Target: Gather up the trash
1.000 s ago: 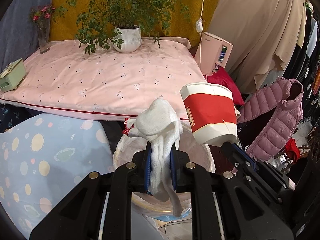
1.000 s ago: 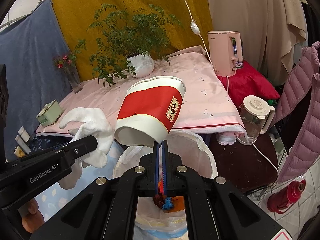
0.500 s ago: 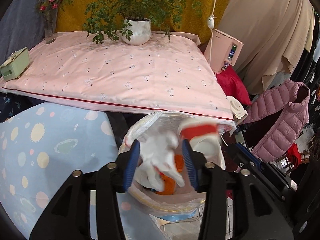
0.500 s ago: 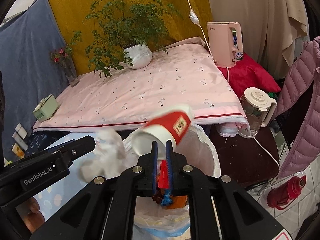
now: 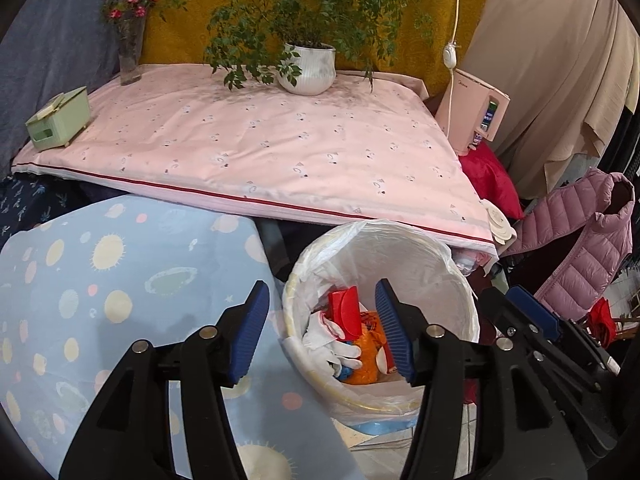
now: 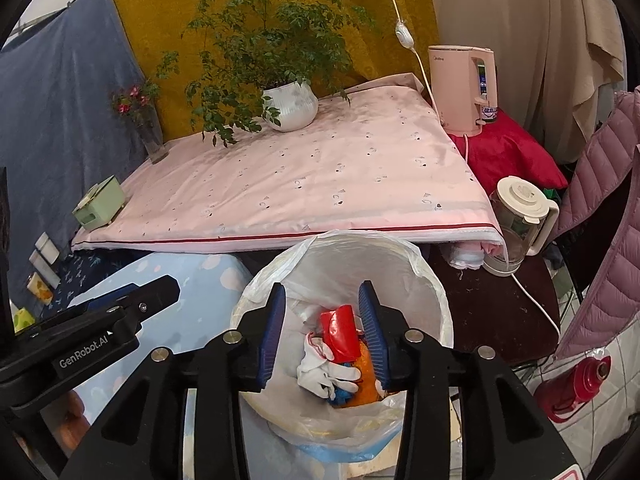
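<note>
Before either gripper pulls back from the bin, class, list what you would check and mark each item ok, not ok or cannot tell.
1. Red paper cup inside the trash bin: ok.
2. White glove inside the bin, not draped over the rim: ok.
3. Left gripper opening, nothing between its fingers: ok.
4. Right gripper opening, nothing between its fingers: ok.
5. Bin liner folded over the rim all round: cannot tell, near edge hidden.
6. Pink tablecloth free of trash: ok.
</note>
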Demonstrator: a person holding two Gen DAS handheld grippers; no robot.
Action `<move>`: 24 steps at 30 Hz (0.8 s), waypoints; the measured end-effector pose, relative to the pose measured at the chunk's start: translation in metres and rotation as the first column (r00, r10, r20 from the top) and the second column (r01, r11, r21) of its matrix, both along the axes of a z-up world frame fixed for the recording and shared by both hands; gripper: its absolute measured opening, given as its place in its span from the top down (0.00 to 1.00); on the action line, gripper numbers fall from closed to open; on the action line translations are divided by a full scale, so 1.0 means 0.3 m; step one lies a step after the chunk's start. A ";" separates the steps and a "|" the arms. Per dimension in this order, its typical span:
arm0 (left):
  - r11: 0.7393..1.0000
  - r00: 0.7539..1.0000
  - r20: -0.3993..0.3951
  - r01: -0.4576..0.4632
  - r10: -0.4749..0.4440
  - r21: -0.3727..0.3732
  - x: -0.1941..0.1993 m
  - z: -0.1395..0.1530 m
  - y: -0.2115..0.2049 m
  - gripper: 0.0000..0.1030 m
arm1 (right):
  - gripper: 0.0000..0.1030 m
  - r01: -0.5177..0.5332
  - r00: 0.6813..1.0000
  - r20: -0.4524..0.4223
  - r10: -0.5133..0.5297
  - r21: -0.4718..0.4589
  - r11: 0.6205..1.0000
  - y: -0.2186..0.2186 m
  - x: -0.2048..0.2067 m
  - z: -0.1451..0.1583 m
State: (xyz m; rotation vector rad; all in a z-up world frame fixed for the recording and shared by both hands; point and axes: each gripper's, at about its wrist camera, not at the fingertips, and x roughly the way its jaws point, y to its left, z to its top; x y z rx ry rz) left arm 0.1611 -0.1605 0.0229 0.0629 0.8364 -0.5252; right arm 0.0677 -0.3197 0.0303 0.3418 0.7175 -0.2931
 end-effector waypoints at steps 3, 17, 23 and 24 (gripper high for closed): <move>1.000 1.000 0.024 -0.020 0.019 0.010 -0.015 0.009 0.028 0.43 | 0.53 -0.008 1.000 -0.002 0.008 -0.001 1.000 0.016 -0.013 0.012; 0.990 0.988 0.095 -0.130 0.124 0.054 -0.096 0.012 0.174 0.15 | 0.27 -0.033 0.998 -0.059 0.025 -0.135 0.990 0.127 -0.084 0.051; 0.985 0.982 0.112 -0.158 0.150 0.065 -0.123 0.010 0.209 0.12 | 0.17 -0.030 0.997 -0.079 0.017 -0.163 0.986 0.153 -0.109 0.044; 0.985 0.981 0.115 -0.162 0.154 0.067 -0.126 0.011 0.213 0.12 | 0.17 -0.029 0.997 -0.080 0.016 -0.163 0.986 0.154 -0.113 0.042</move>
